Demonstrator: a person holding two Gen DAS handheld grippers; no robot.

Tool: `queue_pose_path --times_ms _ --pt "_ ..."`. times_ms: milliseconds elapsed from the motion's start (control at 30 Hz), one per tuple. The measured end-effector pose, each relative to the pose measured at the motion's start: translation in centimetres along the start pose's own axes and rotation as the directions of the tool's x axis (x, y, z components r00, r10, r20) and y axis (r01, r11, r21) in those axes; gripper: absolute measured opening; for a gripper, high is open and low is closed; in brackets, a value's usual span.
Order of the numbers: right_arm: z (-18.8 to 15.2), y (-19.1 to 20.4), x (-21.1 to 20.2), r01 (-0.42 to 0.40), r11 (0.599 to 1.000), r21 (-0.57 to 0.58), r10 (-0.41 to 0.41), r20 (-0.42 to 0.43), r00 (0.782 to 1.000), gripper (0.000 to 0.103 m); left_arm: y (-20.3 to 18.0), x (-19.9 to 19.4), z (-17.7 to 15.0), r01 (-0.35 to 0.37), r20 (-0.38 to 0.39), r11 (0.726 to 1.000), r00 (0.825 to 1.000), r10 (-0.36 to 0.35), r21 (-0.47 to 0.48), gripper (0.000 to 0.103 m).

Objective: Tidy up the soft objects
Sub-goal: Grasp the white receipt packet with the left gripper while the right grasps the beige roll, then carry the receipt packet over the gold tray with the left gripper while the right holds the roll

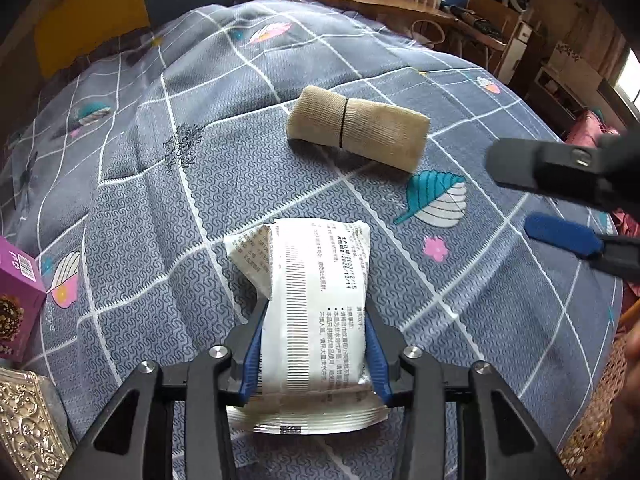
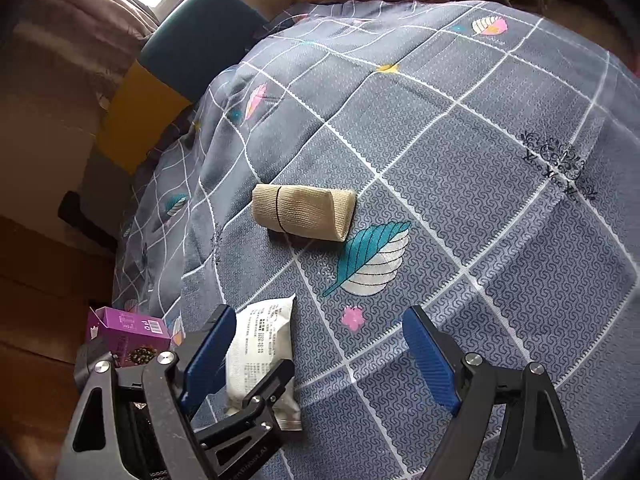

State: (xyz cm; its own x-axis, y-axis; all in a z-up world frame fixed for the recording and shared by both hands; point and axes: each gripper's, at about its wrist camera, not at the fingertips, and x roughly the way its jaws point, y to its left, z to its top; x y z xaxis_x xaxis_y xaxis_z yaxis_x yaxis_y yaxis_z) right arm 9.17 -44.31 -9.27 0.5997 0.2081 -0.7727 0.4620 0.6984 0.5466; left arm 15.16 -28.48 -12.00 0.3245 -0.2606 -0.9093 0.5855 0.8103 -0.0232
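Note:
My left gripper [image 1: 314, 344] is shut on a white soft packet [image 1: 310, 304] with black print, held just over the grey patterned bedspread [image 1: 160, 200]. The packet also shows in the right wrist view [image 2: 260, 352], with the left gripper's fingers around it. A beige rolled cloth [image 1: 358, 132] bound by a black band lies further out on the bed; it also shows in the right wrist view [image 2: 304, 210]. My right gripper [image 2: 320, 352] is open and empty above the bedspread, beside the packet. It shows at the right edge of the left wrist view [image 1: 552, 200].
A purple box [image 2: 128, 330] stands at the bed's left edge, also in the left wrist view [image 1: 18, 300]. A silver embossed item [image 1: 28, 424] lies near it. A teal chair [image 2: 200, 36] and a wooden desk [image 1: 380, 2] stand beyond the bed.

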Motion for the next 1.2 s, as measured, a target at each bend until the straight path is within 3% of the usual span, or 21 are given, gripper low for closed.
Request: queue_pose_path --times_ms 167,333,433,533,633,733,800,833,867,1000,1033,1067,1133,1200 --pt "-0.2 0.7 0.5 0.068 0.995 -0.067 -0.067 0.007 0.998 0.079 1.4 -2.4 -3.0 0.000 0.054 0.999 0.999 0.002 -0.038 0.040" --pt "-0.6 3.8 1.9 0.169 0.953 -0.250 -0.172 0.011 0.985 0.079 3.2 -2.7 -5.8 -0.012 0.087 0.998 0.996 0.017 -0.062 0.042" --pt "0.3 6.5 3.0 0.272 0.864 -0.425 -0.261 0.085 0.962 0.079 3.6 -2.5 -6.0 -0.022 0.107 0.997 0.994 0.031 -0.079 0.043" --pt "1.7 9.3 5.1 0.345 0.734 -0.585 -0.314 0.157 0.936 0.079 3.9 -2.3 -5.8 -0.021 0.120 0.995 0.992 0.033 -0.100 0.044" --pt "2.7 10.8 8.1 0.362 0.628 -0.688 -0.351 0.164 0.922 0.081 3.9 -2.3 -5.8 -0.018 0.122 0.994 0.992 0.031 -0.105 0.044" --pt "3.1 11.3 10.9 0.370 0.558 -0.743 -0.397 0.153 0.905 0.082 3.9 -2.1 -5.8 -0.012 0.127 0.993 0.992 0.027 -0.116 0.044" --pt "3.4 10.9 12.1 0.370 0.560 -0.741 -0.418 0.133 0.899 0.076 3.9 -2.2 -5.9 -0.011 0.132 0.993 0.991 0.027 -0.121 0.044" --pt "3.5 10.5 12.5 0.359 0.576 -0.734 -0.422 0.110 0.900 0.054 3.9 -2.1 -6.0 -0.010 0.135 0.992 0.990 0.027 -0.123 0.044" --pt "3.6 10.3 12.7 0.358 0.590 -0.724 -0.422 0.101 0.901 0.048 3.9 -2.2 -6.0 -0.011 0.139 0.992 0.990 0.028 -0.122 0.044" --pt "3.4 9.8 10.8 0.343 0.660 -0.668 -0.382 0.095 0.919 0.034 3.8 -2.2 -6.2 -0.014 0.158 0.991 0.987 0.035 -0.130 0.044" --pt "3.3 9.7 9.9 0.351 0.677 -0.647 -0.376 0.106 0.921 0.013 3.8 -2.2 -6.3 -0.015 0.161 0.991 0.986 0.037 -0.131 0.044" --pt "3.2 9.5 9.1 0.352 0.701 -0.621 -0.372 0.104 0.923 0.004 3.8 -2.2 -6.3 -0.015 0.164 0.991 0.986 0.037 -0.134 0.044" --pt "2.7 8.8 7.6 0.316 0.760 -0.568 -0.348 0.055 0.936 0.005 3.6 -2.2 -6.5 -0.022 0.170 0.992 0.985 0.044 -0.128 0.044" --pt "1.2 8.5 6.9 0.330 0.758 -0.563 -0.366 0.052 0.929 0.005 3.5 -2.2 -6.6 -0.032 0.177 0.992 0.983 0.052 -0.119 0.044"
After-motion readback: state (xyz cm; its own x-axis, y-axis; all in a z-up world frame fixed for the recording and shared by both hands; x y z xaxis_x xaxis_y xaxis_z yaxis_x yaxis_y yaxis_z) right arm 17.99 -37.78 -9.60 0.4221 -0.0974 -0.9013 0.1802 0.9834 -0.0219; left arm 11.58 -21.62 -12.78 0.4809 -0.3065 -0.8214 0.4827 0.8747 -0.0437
